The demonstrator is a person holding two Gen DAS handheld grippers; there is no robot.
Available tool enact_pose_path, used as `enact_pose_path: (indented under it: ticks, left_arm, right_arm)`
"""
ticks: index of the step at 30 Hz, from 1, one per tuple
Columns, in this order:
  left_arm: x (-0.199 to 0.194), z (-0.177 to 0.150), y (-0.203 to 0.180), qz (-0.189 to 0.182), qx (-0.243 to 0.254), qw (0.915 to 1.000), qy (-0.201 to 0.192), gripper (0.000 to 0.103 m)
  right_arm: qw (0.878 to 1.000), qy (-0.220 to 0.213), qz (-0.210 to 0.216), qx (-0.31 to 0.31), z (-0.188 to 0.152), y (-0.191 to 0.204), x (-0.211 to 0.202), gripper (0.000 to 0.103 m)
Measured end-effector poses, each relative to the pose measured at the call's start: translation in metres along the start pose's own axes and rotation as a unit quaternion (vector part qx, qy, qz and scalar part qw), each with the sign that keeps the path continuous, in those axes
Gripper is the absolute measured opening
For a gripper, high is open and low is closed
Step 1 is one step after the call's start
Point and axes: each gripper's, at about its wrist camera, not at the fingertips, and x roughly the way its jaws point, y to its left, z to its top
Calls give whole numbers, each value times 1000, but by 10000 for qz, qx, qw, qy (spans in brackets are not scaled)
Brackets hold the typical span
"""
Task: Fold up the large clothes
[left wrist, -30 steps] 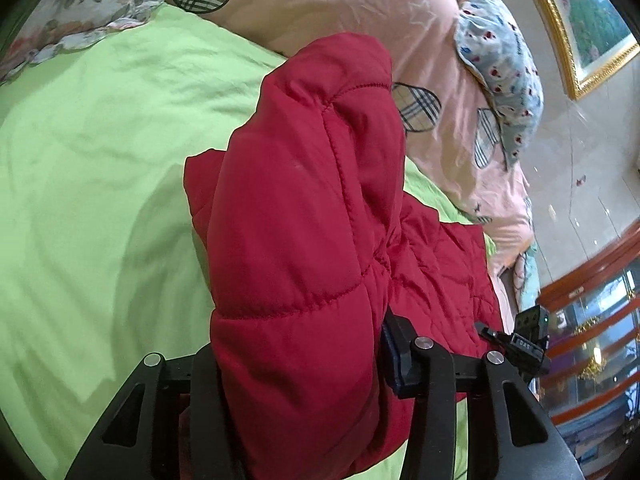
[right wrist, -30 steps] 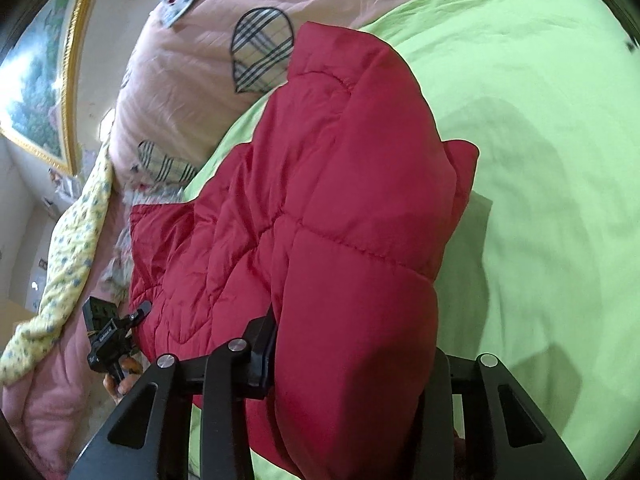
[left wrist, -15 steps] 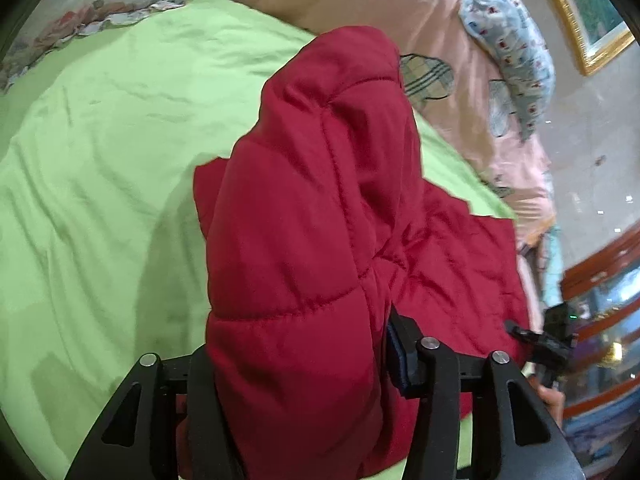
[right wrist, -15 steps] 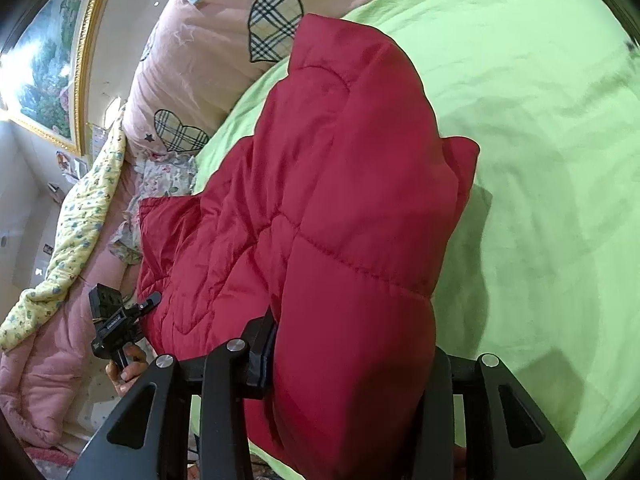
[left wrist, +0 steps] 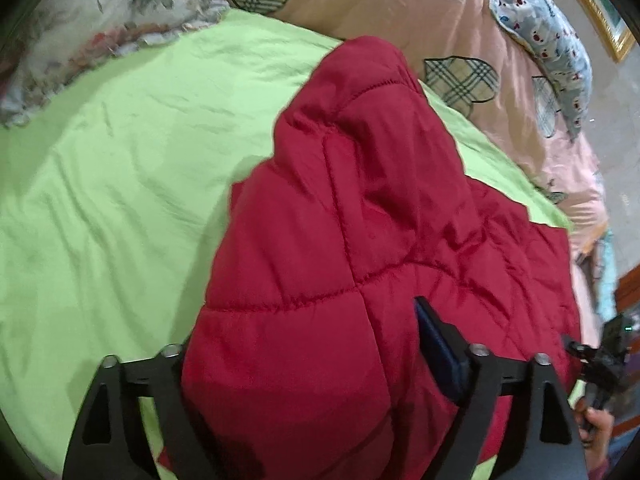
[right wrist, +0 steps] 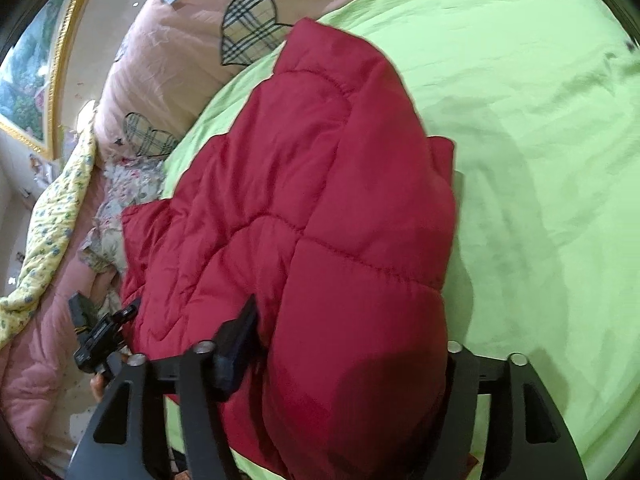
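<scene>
Jacket: a red quilted jacket point(left wrist: 360, 260) lies bunched on the green sheet point(left wrist: 120, 200) of a bed, one padded fold mounded up and running toward 12 o'clock, the flatter part spread toward 3 o'clock in the left wrist view.
Left tool: the left tool point(left wrist: 320, 392) has just been opening; its jaws stand wide, with a thick fold of the jacket between them. The blue-padded finger point(left wrist: 436, 352) at 4 o'clock shows a gap to the cloth; the other finger is hidden behind the fold.
Right tool: the right tool point(right wrist: 344, 380) has likewise just been opening, jaws well apart around a jacket fold point(right wrist: 340, 240). Its finger point(right wrist: 236, 340) at 7 o'clock stands off the cloth; whether the far one touches, I cannot tell.
Bedding: a pink quilt point(left wrist: 400, 8) with plaid hearts lies at 12 o'clock past the sheet, a blue patterned pillow point(left wrist: 548, 28) at 1 o'clock.
Wall: a gold-framed picture point(right wrist: 36, 72) hangs at 10 o'clock in the right wrist view.
</scene>
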Motion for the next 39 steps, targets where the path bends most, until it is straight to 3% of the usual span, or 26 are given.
enact_pose_path:
  ticks: [4,11,17,22,24,25,28,31,33,35,38,39]
  left_arm:
    - [-19,-10,-8,504,14,9984,-247,100]
    - [-54,-12,-15,549,-36,9964,-653,100]
    - [-58,-11,-32,523,246,9961,-660,100]
    - [-35,-5,-49,567,611,9957,-399,100]
    - [-20,-3,-57,680,790,9942,-258,96]
    - [-11,-5,-64,821,997,9914,-219,86]
    - [3,-7,-73,951,1269,9872,-142,70]
    - [3,-3,-76,877,1295,9876,-157,55]
    - [2,0,-77,839,1305,9877,-196,47]
    - [1,4,-77,721,1283,9888,-225,41]
    - [0,11,-75,497,1195,9913,-222,32]
    - [-1,14,-75,420,1175,9919,-224,29]
  right_arm:
    - [9992,-194,-343,8,1,-2,-12,83]
    - [9898,-989,-999,-250,3,15,-46,94]
    - [9808,-1034,-1420,-851,4,44,-42,97]
    - [9731,-1035,-1689,-1172,10,59,-33,99]
    - [9728,-951,-1720,-1229,14,63,-24,100]
    - [9733,-897,-1702,-1250,14,64,-21,100]
    - [9727,-683,-1723,-1399,15,67,-3,101]
    - [9712,-484,-1786,-1501,13,68,15,91]
    - [9703,-481,-1829,-1510,12,67,20,76]
    - [9701,-564,-1844,-1474,11,67,17,52]
    - [9745,-731,-1640,-1346,13,65,4,29]
    - [9760,-772,-1553,-1316,15,65,0,26]
